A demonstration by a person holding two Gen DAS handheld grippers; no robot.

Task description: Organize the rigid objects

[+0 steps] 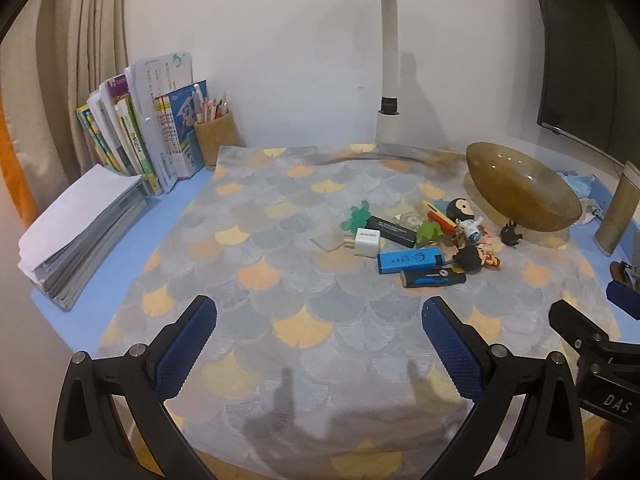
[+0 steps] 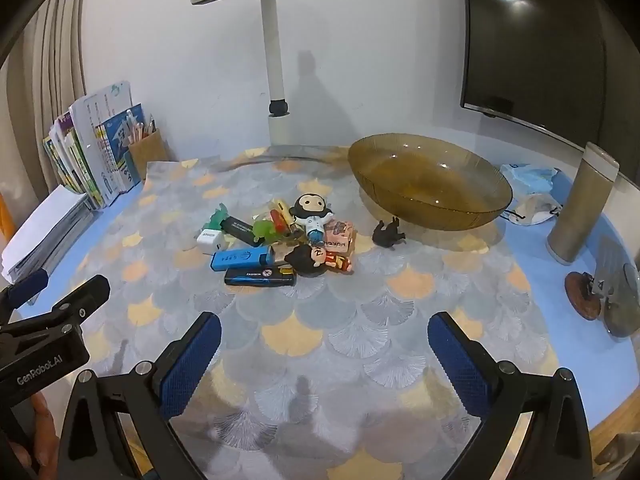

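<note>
From the left wrist view, the left gripper (image 1: 320,344) hangs over bare patterned cloth (image 1: 256,240) with its fingers spread wide and nothing between them; the clutter pile (image 1: 420,240) lies ahead and to the right, well apart from the pads, with the amber glass bowl (image 1: 520,192) just beyond it; this hand would do well to take the near, loose pieces first, such as the white charger (image 1: 366,242), closing across its short sides. From the right wrist view, the right gripper (image 2: 324,348) is likewise splayed and empty, above the cloth and short of the pile; the black lighter (image 2: 260,277) lies nearest, the blue lighter (image 2: 242,259) touching behind it; I judge the bowl the likely destination, so approach low and lift one piece cleanly without stirring the figurines (image 2: 316,216).
</note>
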